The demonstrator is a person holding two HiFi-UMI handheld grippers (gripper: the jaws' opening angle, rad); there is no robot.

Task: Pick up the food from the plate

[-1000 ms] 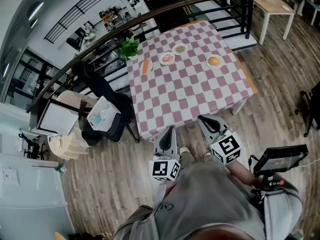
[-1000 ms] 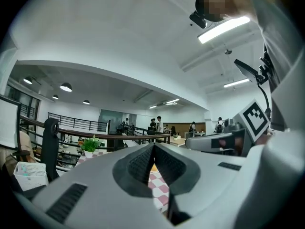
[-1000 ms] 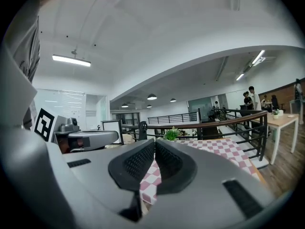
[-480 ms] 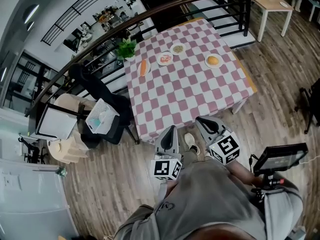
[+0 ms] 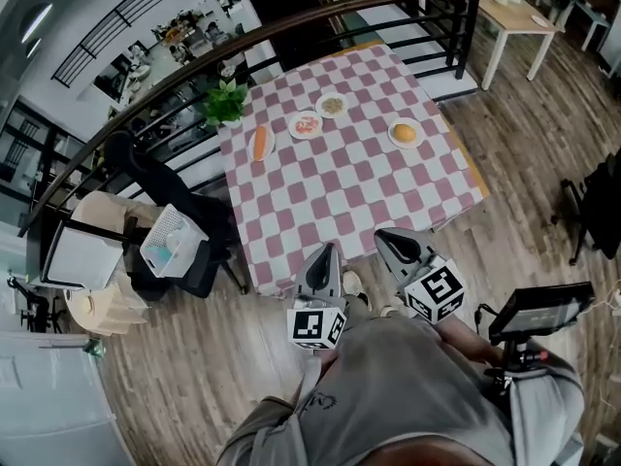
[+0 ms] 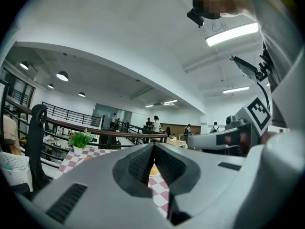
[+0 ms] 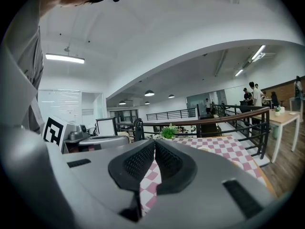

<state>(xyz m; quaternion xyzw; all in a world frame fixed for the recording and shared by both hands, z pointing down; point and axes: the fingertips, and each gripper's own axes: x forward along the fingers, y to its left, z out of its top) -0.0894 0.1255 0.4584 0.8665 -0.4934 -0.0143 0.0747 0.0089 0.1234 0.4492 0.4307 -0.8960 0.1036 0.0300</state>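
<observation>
A table with a pink-and-white checked cloth (image 5: 340, 192) carries several plates at its far side. A long orange bread lies on one (image 5: 259, 142), red-topped food on another (image 5: 307, 124), pale food on a third (image 5: 333, 105) and a round bun on the right one (image 5: 404, 133). My left gripper (image 5: 325, 250) and right gripper (image 5: 382, 234) hang shut and empty just short of the table's near edge, far from the plates. Both gripper views show the jaws of the left gripper (image 6: 153, 147) and the right gripper (image 7: 155, 143) pressed together, with the cloth beyond.
A potted plant (image 5: 225, 100) stands at the table's far left corner. A black chair (image 5: 146, 168) and a white basket (image 5: 165, 243) sit left of the table. A curved railing (image 5: 388, 3) runs behind it. A wooden table (image 5: 509, 8) stands far right, a monitor (image 5: 539, 309) near right.
The table and its plates have slid down and left in the head view as the person steps closer. Both grippers stay shut and held in front of the body.
</observation>
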